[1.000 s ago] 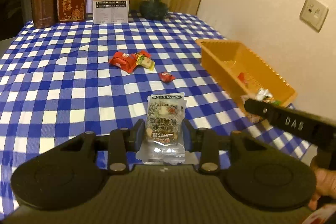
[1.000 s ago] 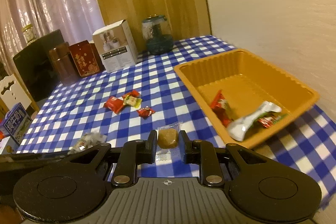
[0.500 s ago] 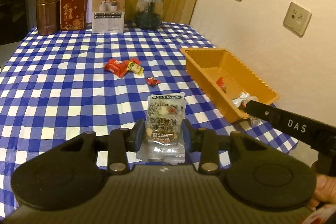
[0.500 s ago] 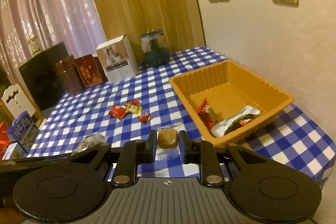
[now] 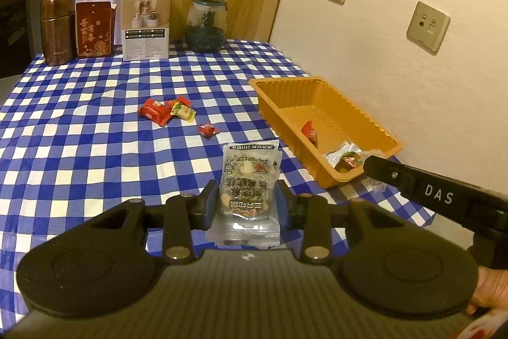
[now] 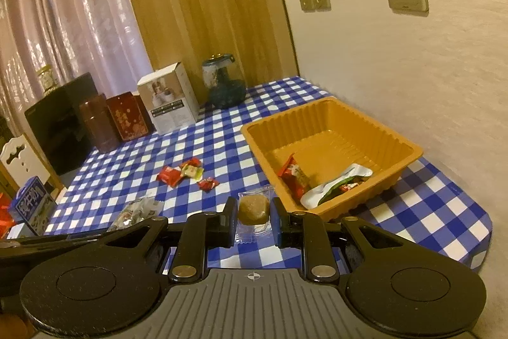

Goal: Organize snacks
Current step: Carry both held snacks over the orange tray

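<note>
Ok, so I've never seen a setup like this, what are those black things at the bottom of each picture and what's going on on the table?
No robot here: a person holds a two-finger gripper in each hand, and each gripper carries a fisheye camera looking along its fingers. One picture comes from the left gripper, which is shut on a grey printed snack packet. The other comes from the right gripper, shut on a clear-wrapped brown sweet. Below lies a blue checked tablecloth with an orange tray holding a few wrapped snacks. A small cluster of red candies lies loose on the cloth. Boxes and a glass jar stand at the far edge.
</note>
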A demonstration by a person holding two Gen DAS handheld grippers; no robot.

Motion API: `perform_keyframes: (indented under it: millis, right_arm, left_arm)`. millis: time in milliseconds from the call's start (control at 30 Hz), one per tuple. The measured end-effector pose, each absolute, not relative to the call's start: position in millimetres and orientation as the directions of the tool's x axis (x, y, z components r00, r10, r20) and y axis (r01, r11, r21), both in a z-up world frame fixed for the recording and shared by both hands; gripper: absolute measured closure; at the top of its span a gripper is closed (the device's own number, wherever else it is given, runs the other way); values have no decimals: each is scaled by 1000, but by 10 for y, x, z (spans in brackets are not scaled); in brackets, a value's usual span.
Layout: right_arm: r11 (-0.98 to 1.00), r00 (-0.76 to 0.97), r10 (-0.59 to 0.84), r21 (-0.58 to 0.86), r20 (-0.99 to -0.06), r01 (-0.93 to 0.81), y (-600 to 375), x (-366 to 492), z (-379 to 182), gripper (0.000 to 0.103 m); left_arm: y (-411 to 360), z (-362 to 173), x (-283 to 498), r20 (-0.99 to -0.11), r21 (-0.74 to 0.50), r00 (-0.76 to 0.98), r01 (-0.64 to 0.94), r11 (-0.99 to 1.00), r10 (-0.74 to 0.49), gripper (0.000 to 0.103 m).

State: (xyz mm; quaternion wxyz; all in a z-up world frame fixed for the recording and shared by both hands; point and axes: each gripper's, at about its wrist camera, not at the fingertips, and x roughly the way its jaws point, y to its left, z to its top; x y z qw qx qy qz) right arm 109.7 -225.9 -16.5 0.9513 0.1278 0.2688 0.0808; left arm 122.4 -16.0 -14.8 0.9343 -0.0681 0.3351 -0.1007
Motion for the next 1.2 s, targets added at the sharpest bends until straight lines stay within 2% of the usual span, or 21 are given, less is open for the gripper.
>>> perform_keyframes:
  millis: [500, 1200]
  right_arm:
    - [961, 850, 158, 275, -502, -16, -2561, 1157, -144, 81]
    - [970, 866, 101, 241, -489, 23, -3200, 1640, -32, 81]
  left_arm:
    - [-375, -146, 1348, -604, -212, 748, 180, 960, -274, 69]
    - [-1131, -88, 1885, -598, -197, 721, 292, 936, -351, 69]
